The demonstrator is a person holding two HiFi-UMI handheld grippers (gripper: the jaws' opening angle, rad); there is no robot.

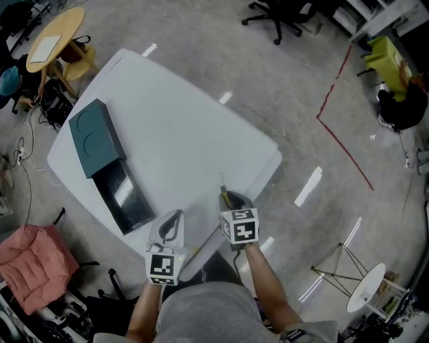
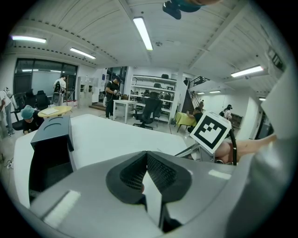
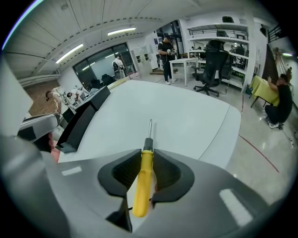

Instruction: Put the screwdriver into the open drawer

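A yellow-handled screwdriver (image 3: 142, 181) lies between the jaws of my right gripper (image 3: 147, 151), which is shut on the handle; its metal shaft (image 3: 150, 128) sticks out ahead over the white table (image 3: 186, 116). From the head view, that right gripper (image 1: 231, 201) is at the table's near edge with the screwdriver (image 1: 223, 187) pointing away. My left gripper (image 1: 175, 216) rests just to its left, shut and empty, its pads (image 2: 160, 169) meeting at the tip. The dark teal cabinet (image 1: 97, 137) sits at the table's left with its black drawer (image 1: 124, 191) pulled open towards me.
A round wooden table (image 1: 57, 33) and a pink cloth (image 1: 30, 264) stand off the table's left side. Beyond the far edge is an office chair (image 1: 281, 17). On the floor to the right are a red tape line (image 1: 342, 144) and a white stand (image 1: 365, 288).
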